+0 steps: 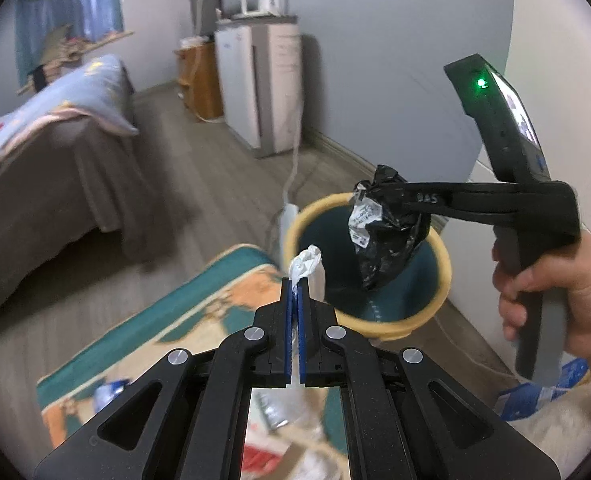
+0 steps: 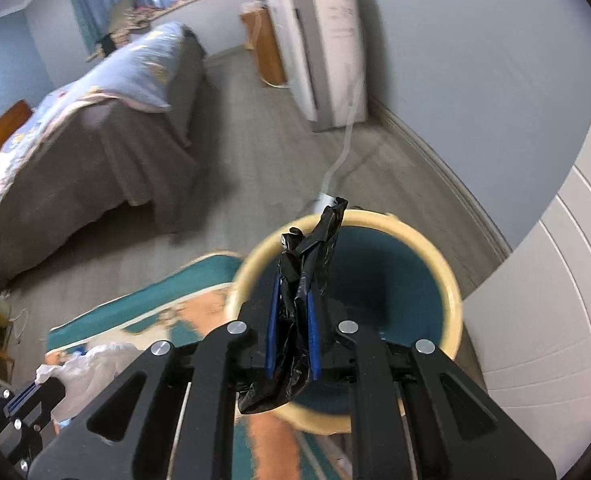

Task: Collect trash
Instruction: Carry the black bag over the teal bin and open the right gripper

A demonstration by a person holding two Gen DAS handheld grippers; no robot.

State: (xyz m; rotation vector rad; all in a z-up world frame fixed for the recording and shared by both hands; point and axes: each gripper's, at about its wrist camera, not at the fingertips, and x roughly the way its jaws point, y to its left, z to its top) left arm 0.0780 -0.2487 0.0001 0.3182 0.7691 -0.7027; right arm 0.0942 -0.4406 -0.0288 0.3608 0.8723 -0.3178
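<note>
A: What does each hand carry now?

B: The right gripper (image 2: 291, 312) is clenched on a black bag (image 1: 383, 236). The bag hangs over the open mouth of the bin (image 1: 443, 276), just above the rim. The left gripper (image 1: 295, 304) is clenched on a white wad (image 1: 305, 266). The wad sticks out past the fingertips, near the bin's left edge but, I think, not yet over the opening.

A: So the step is the drop?

B: I judge so. The black bag is well placed, and the bin looks empty inside, so opening the jaws there should be enough. A crumpled label clings to the side of the bag, so it may fall apart from it.

A: What should one take care of?

B: Thin plastic can stick to the blue pads (image 2: 272, 320). Open wide and wait for the bag to fall before pulling away. The bin is light, so do not knock the rim. For the wad, bring the left gripper forward and a little right until it is surely over the teal inside, then release.

A: Is more trash left?

B: Yes. On the rug (image 1: 199, 304) lies a white plastic bag (image 2: 83, 372), and a blue-white packet (image 1: 535, 392) lies under the right hand (image 1: 551, 288).
</note>
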